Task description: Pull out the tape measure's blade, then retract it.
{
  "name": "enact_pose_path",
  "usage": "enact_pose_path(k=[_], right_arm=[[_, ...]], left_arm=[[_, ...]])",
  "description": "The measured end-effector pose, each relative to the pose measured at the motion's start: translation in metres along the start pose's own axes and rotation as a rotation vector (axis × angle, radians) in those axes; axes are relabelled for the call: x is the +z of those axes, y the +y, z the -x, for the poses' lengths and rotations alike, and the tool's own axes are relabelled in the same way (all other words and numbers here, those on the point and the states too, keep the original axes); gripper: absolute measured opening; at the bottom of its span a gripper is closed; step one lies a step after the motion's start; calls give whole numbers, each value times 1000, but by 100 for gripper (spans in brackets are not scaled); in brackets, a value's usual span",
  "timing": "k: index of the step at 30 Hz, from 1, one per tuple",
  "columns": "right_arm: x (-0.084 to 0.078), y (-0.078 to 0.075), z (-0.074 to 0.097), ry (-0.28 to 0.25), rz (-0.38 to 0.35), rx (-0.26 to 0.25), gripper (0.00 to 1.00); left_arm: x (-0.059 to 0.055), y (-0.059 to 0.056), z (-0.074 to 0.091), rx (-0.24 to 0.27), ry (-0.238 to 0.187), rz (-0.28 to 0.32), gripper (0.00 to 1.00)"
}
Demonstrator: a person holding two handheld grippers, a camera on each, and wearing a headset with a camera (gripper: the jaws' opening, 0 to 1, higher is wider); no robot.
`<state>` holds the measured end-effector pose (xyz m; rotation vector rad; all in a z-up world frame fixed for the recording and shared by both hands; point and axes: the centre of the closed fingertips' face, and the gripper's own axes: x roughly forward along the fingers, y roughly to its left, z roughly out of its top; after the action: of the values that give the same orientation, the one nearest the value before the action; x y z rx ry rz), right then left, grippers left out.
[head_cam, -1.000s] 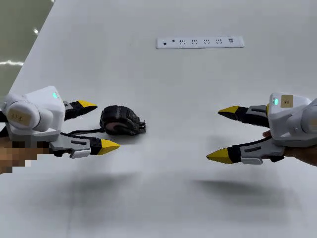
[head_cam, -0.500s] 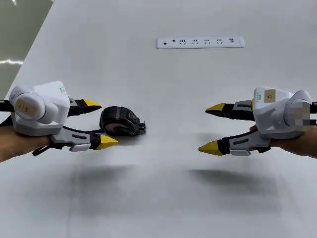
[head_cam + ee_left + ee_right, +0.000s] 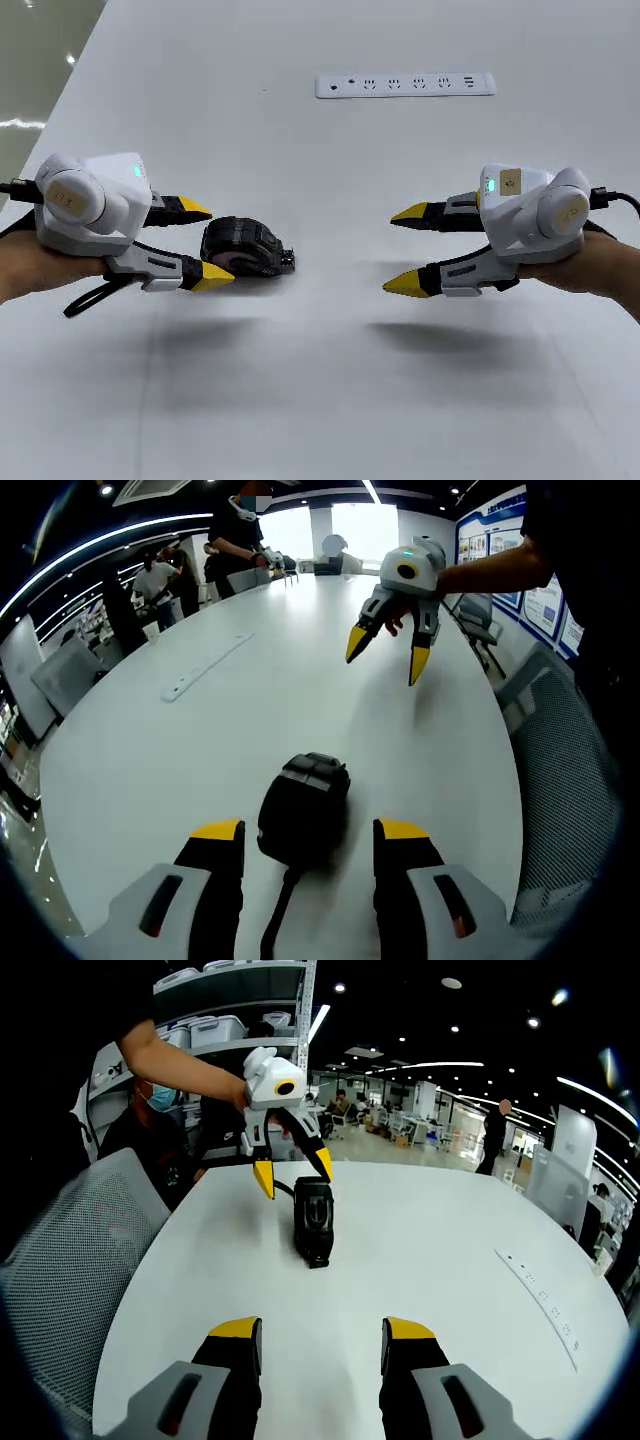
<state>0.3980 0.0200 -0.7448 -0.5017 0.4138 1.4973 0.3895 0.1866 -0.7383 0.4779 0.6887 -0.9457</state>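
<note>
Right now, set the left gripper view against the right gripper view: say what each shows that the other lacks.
Left gripper view: the tape measure close between the open jaws of the left gripper, the right gripper open beyond. Right gripper view: the left gripper from the front, poised at the tape measure; storage shelves behind. Both: tape measure, white table, power strip.

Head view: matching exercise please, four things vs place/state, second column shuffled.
1. tape measure
2. power strip
3. left gripper
4. right gripper

A. white, at the far side of the table
B. open, well clear of the tape measure
C. black, lying on the table
D. open, right up at the tape measure

Pairs: 1-C, 2-A, 3-D, 4-B
</note>
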Motion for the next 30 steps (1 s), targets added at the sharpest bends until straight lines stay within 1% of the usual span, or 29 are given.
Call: enact_pose_path(k=[6, 16, 21, 30], right_arm=[[4, -2, -11, 3, 21, 26, 41], [9, -5, -32, 13, 43, 68, 37], [12, -4, -42, 15, 47, 89, 36], [19, -2, -65, 18, 56, 130, 33]], left_arm=[[-4, 4, -4, -27, 32, -38, 44], [-10, 7, -8, -72, 82, -89, 36], [-12, 7, -9, -93, 100, -105, 32], [-12, 7, -14, -119, 118, -136, 29]])
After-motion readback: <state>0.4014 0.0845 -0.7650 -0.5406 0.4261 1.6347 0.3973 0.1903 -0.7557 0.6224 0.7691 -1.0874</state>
